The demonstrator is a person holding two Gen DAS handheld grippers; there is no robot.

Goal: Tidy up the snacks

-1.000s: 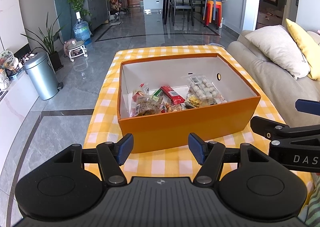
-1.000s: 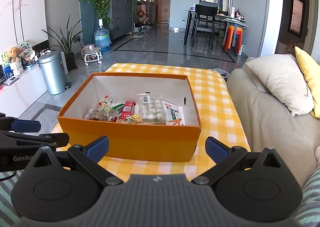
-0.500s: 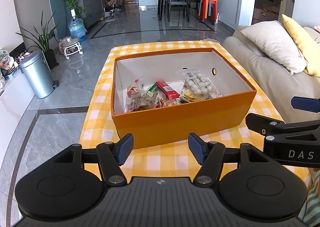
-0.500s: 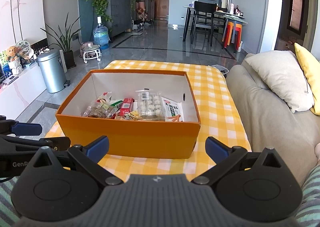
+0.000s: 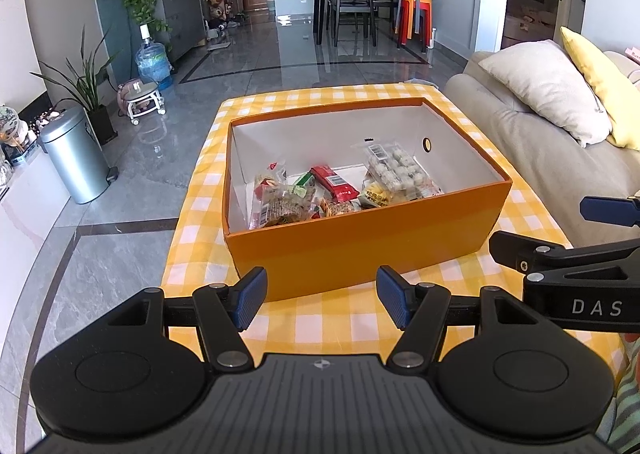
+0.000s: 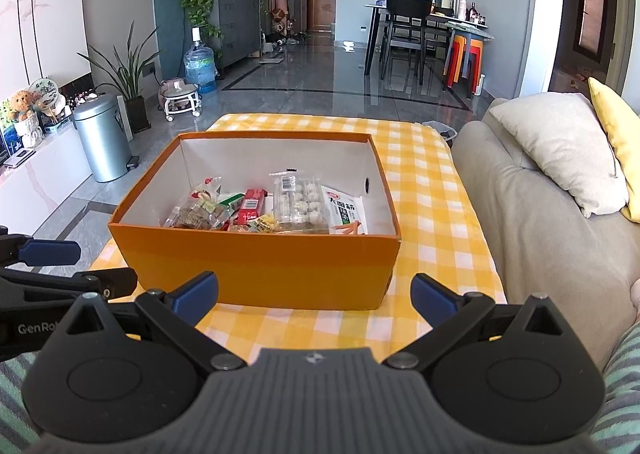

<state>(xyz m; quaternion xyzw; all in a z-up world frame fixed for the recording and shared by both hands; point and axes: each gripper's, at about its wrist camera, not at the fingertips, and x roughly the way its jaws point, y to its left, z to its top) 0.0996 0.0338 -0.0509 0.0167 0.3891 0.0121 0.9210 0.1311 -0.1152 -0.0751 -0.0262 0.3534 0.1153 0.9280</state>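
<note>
Snacks: assorted plastic-wrapped snack packets (image 5: pixel 344 190) piled inside open orange cardboard box (image 6: pixel 256 266) on yellow-checked tablecloth (image 6: pixel 424 190)
Left gripper (image 5: pixel 321 296): jaws apart, empty, short of box's near wall
Right gripper (image 6: pixel 314 292): jaws wide apart, empty, just before box

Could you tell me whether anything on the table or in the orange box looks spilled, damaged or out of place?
Nothing stands out. The orange box sits flat on the checked tablecloth, and the snack packets lie in a loose pile inside it, none spilled outside. Both the left gripper and right gripper are open and empty.
</note>
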